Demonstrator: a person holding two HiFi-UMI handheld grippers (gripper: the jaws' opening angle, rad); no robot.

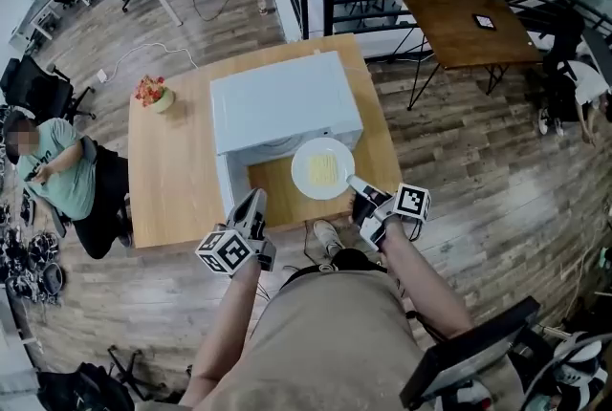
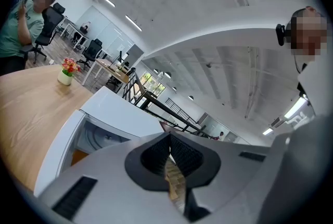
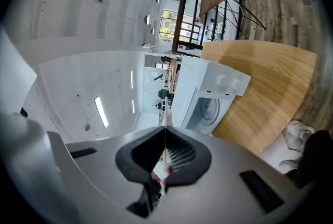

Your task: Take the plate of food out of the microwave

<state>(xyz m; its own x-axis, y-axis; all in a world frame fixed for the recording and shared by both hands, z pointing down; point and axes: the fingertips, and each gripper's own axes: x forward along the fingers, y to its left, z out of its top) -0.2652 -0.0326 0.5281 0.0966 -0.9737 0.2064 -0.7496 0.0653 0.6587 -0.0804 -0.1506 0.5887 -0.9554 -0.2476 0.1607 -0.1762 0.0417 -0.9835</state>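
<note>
White plate of yellow food point(image 1: 322, 168) clamped at its rim by right gripper point(image 1: 357, 183), just ahead of it; microwave point(image 1: 282, 98) beyond. Left gripper point(image 1: 255, 201) jaws together, empty.

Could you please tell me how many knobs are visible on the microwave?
2. Both sit side by side on the microwave's control panel in the right gripper view: one knob, the other knob just beside it. They cannot be made out in the head view.
</note>
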